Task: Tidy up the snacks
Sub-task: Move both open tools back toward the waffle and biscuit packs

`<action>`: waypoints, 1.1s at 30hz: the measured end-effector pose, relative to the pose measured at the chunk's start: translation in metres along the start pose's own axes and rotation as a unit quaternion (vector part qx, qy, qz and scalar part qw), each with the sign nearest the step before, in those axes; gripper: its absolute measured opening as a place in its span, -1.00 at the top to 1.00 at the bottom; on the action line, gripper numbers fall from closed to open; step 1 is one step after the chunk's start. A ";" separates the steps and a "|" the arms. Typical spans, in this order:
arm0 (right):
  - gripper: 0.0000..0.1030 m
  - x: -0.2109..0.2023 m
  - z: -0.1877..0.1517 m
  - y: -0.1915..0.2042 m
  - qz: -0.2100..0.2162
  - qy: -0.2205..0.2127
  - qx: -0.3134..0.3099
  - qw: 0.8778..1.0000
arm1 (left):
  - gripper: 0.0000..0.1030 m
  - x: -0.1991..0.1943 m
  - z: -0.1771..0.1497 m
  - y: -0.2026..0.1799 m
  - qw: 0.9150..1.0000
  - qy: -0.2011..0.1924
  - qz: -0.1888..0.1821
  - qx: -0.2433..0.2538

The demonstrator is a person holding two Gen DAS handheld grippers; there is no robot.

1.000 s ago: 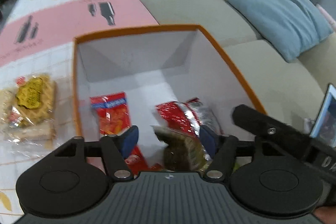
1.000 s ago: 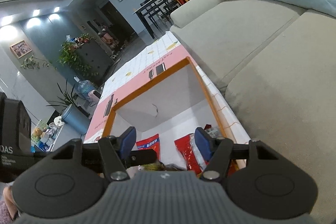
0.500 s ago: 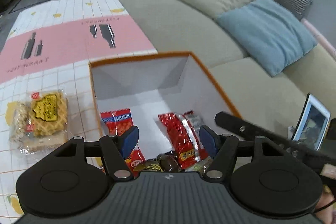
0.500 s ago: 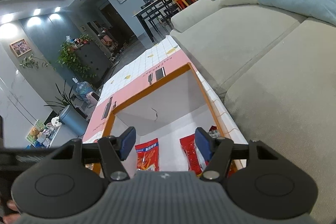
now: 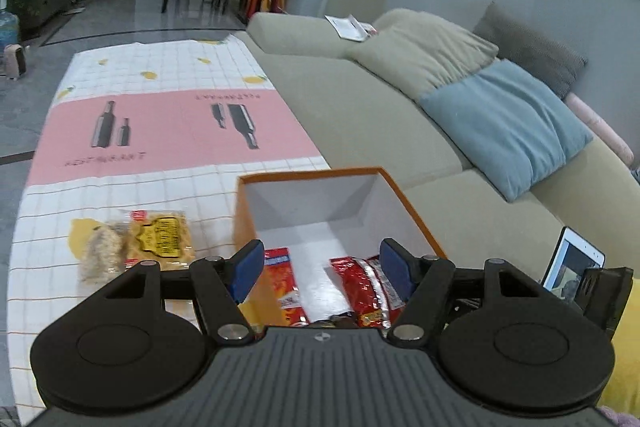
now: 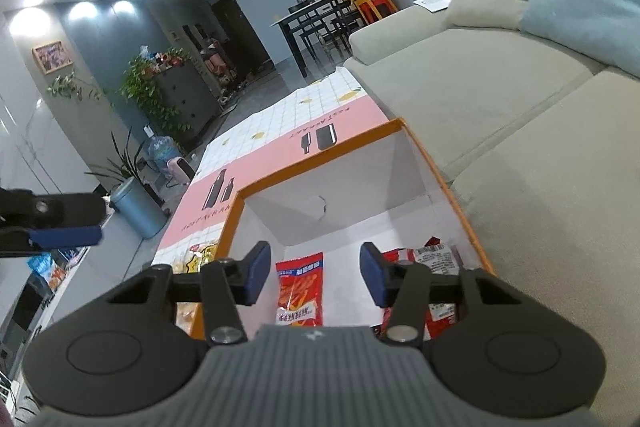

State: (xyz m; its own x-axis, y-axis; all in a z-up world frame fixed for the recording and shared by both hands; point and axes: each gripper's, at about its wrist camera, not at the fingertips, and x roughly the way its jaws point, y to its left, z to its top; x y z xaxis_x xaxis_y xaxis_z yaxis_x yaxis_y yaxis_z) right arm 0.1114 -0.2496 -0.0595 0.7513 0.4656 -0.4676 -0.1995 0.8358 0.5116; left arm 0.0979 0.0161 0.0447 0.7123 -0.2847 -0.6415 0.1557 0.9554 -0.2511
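While two red snack packets (image 6: 299, 291) lie inside the orange-rimmed box (image 6: 436, 167), a yellow wafer pack (image 5: 160, 239) sits on the tablecloth (image 5: 160, 75) at its nine o'clock. The left gripper (image 5: 320, 267) hovers with fingers apart, empty. The right gripper (image 6: 312, 277) has just been narrowing, nothing between its fingers.

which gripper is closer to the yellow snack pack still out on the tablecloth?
Left. The yellow snack pack lies just ahead and left of the left gripper, outside the orange box. The right gripper hangs over the box interior, with the box wall between it and the pack.
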 end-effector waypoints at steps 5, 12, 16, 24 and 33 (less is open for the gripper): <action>0.03 -0.001 -0.002 0.010 0.002 0.003 0.004 1.000 | -0.51 -0.018 -0.004 0.032 0.999 -0.017 0.022 -0.021; 0.08 -0.011 -0.001 0.049 0.017 -0.011 -0.018 1.000 | -0.51 -0.028 -0.008 0.086 0.995 -0.027 0.067 -0.064; 0.20 -0.023 -0.001 0.094 0.038 -0.037 -0.059 0.997 | -0.52 -0.027 -0.014 0.113 0.993 -0.017 0.089 -0.075; 0.49 0.003 -0.065 0.201 -0.061 -0.022 -0.203 0.977 | -0.51 -0.036 -0.019 0.166 0.984 -0.021 0.137 -0.109; 0.61 0.093 -0.159 0.214 -0.244 0.073 -0.302 0.919 | -0.48 -0.048 -0.029 0.208 0.967 -0.036 0.194 -0.161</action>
State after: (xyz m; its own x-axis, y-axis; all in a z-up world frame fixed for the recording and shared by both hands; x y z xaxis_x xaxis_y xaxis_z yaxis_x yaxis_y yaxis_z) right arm 0.0383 0.0190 -0.1082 0.7608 -0.0111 -0.6489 -0.2061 0.9439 -0.2579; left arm 0.0769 0.2260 0.0024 0.7226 0.1081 -0.6827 -0.3454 0.9120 -0.2213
